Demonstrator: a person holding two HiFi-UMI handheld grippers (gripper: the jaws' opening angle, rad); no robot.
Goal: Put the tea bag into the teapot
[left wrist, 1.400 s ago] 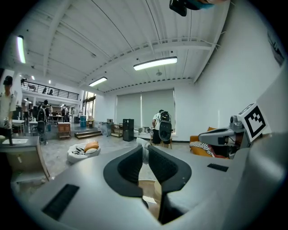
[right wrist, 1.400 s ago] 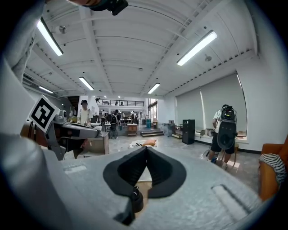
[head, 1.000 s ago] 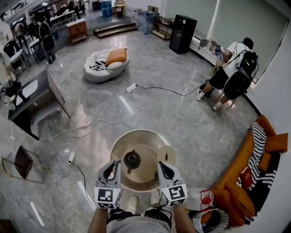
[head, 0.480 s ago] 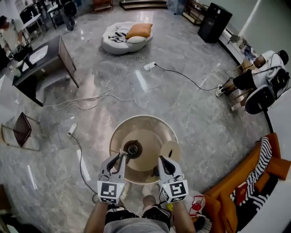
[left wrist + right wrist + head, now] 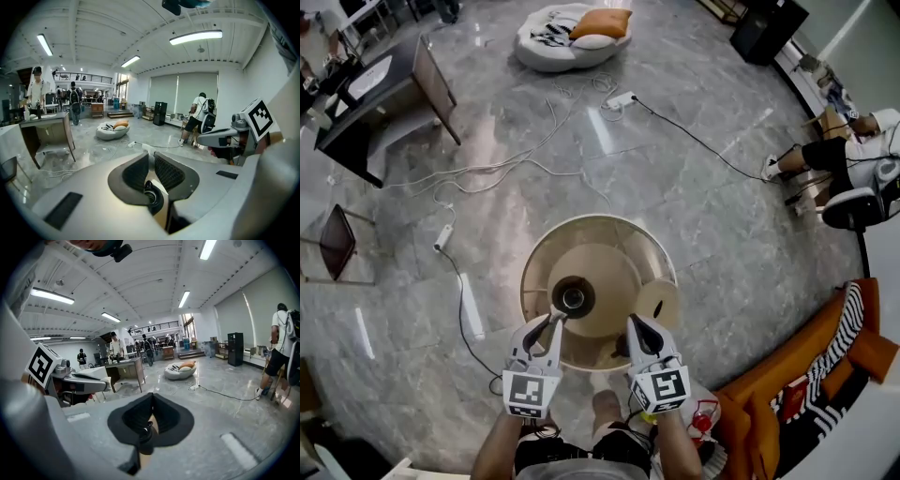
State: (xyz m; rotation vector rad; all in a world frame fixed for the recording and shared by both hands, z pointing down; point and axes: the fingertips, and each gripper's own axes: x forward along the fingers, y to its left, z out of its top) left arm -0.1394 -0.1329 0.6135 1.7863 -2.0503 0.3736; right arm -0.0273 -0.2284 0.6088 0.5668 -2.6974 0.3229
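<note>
While I'm standing over the round table (image 5: 609, 230), I'm holding both grippers out level above its near edge, side by side and apart from each other. My left gripper (image 5: 546, 323) is sitting nearly closed, the jaws leaving only a thin slot, and right at the tips they're pinching a small white bit that I'm taking for the tea bag (image 5: 147, 151). It's tiny in the shot, so I'm not making out much more than pale material caught between the pads. That gripper is hanging just on the near side of the teapot (image 5: 573, 297), which is standing on the table left of centre, dark, with its open mouth facing up. Looking along the left jaws, I'm seeing the pot's round opening low down in the gap under the tea bag. My right gripper (image 5: 635, 323) is closed, pads meeting at the tips, and I'm not spotting anything gripped there. Down through its gap a dark rounded thing (image 5: 143, 436) is showing against the tabletop, and I'm not able to tell what it is.
</note>
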